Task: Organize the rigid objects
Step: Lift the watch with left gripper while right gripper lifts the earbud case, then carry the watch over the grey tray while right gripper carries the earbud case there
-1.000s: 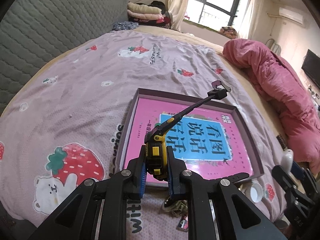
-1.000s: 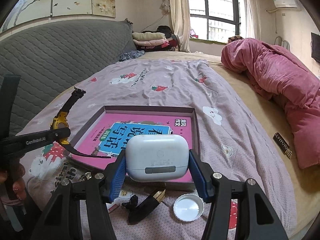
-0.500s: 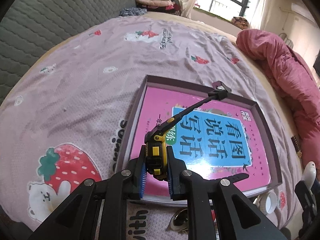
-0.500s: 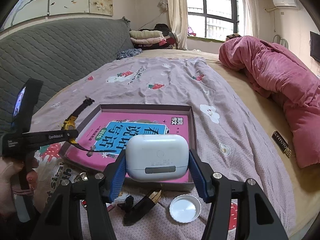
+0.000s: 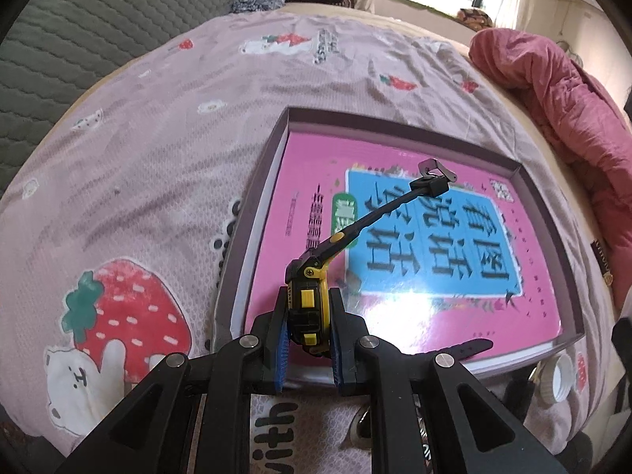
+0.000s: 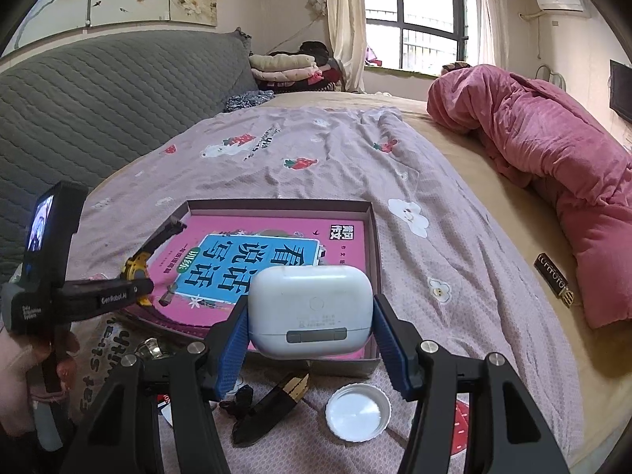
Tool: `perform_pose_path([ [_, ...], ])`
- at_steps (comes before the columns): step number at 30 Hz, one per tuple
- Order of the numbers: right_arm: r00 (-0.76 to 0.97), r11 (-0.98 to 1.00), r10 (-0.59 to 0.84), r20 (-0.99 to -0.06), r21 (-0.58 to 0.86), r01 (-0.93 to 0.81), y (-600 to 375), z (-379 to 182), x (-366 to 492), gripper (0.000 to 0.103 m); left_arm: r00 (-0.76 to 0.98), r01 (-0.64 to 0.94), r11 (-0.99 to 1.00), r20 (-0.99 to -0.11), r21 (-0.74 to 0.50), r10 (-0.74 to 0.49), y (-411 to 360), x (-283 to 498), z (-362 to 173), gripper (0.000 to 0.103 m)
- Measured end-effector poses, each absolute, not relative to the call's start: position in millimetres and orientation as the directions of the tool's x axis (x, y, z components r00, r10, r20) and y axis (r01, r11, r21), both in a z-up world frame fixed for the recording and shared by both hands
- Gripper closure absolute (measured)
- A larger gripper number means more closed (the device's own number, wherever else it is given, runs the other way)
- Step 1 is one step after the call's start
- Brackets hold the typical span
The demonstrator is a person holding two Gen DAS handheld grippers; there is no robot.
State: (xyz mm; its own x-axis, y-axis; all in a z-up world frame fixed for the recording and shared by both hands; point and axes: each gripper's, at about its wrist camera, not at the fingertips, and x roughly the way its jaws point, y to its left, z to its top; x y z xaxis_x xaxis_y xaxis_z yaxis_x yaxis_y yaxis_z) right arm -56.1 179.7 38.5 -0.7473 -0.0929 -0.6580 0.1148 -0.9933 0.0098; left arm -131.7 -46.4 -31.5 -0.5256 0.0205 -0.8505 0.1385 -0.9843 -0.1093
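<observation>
Over on the left of the right wrist view, the left gripper (image 6: pixel 136 290) is hanging above the near-left corner of the shallow box (image 6: pixel 371 237), a hand (image 6: pixel 23 359) just showing under it at the frame edge. Its jaws are clenched on the case of a yellow-and-black watch (image 5: pixel 306 308), and in the left wrist view one strap is sticking up and out over the pink book (image 5: pixel 395 237) that is lying flat in the box, while the other is trailing off to the lower right along the box's near edge. The watch is looking airborne, not yet set down.

Moving to the centre, the right gripper (image 6: pixel 310 339) is holding a white earbud case (image 6: pixel 310 312) between its blue pads, jaws spread wide around it, hovering just above the box's near wall.

Sliding to the lower middle and right of that frame, the bedspread (image 6: pixel 316 150) in front of the box is carrying the leftovers: a dark clip-like piece (image 6: pixel 272 407), a white bottle cap (image 6: pixel 357 412), and something shiny (image 6: pixel 152 349) I can't identify.

My read: only the book is in the box so far; two items are arriving, and the loose ones are waiting.
</observation>
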Motion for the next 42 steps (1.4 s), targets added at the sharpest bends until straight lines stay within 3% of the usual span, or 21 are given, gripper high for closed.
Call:
perform_pose_path([
  [23, -0.748, -0.995, -0.069, -0.660, -0.007, 0.098, 181, 36, -73, 0.044, -0.524, 0.138, -0.989, -0.851, -0.057, -0.025, -51, -132, -33, 0.086],
  [42, -0.668, -0.995, -0.051, -0.743, -0.019, 0.098, 174, 10, -99, 0.044, -0.514, 0.125, -0.990, -0.858, -0.067, -0.006, -53, -129, -35, 0.086],
])
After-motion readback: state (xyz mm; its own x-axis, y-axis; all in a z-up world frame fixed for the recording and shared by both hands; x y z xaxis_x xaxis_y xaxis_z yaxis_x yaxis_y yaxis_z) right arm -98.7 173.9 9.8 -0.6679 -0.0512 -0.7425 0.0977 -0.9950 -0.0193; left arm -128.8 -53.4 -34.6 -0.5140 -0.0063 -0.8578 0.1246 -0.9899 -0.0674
